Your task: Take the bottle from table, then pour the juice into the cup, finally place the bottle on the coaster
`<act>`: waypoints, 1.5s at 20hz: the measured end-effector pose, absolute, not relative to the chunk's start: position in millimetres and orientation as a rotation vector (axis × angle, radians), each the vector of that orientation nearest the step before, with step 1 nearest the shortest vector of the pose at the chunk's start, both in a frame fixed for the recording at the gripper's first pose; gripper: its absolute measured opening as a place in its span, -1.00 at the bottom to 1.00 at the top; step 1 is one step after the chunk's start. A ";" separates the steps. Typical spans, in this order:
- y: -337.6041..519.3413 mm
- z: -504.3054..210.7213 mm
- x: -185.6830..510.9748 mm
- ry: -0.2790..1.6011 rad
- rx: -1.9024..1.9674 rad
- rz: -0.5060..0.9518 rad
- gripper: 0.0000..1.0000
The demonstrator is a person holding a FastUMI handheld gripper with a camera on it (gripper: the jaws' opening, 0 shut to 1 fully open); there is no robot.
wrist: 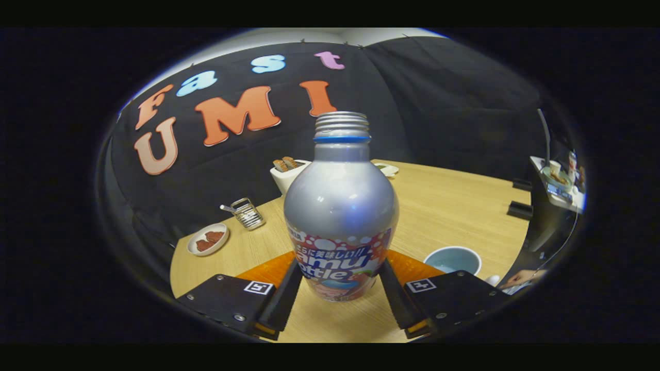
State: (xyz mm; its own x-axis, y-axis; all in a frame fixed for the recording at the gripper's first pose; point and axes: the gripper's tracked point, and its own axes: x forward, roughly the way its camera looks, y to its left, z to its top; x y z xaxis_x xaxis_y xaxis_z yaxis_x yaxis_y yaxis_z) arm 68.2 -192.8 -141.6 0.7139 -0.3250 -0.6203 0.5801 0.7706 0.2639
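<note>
A silver metal bottle (340, 206) with a blue neck ring, an uncapped threaded neck and a colourful printed label stands upright between my fingers. My gripper (340, 270) is shut on its lower body, one finger (286, 296) pressing the left side and the other on the right. Whether its base touches the wooden table (454, 206) I cannot tell. An orange flat coaster (265, 270) lies just behind the bottle and shows on both sides of it. A light blue cup (452, 259) stands beyond the right finger, apart from the bottle.
To the left sit a small white plate of brown food (207, 239) and a metal rack (247, 213). A white box of snacks (287, 172) and a small dish (386, 168) stand at the table's far edge. A person's hand (521, 278) is at the right.
</note>
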 end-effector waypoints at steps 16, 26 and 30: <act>-176.5 -196.9 109.1 0.648 0.186 -0.436 0.58; -165.4 -225.6 115.4 0.687 0.176 -0.410 0.58; -165.0 -226.9 110.3 0.686 0.200 -0.423 0.60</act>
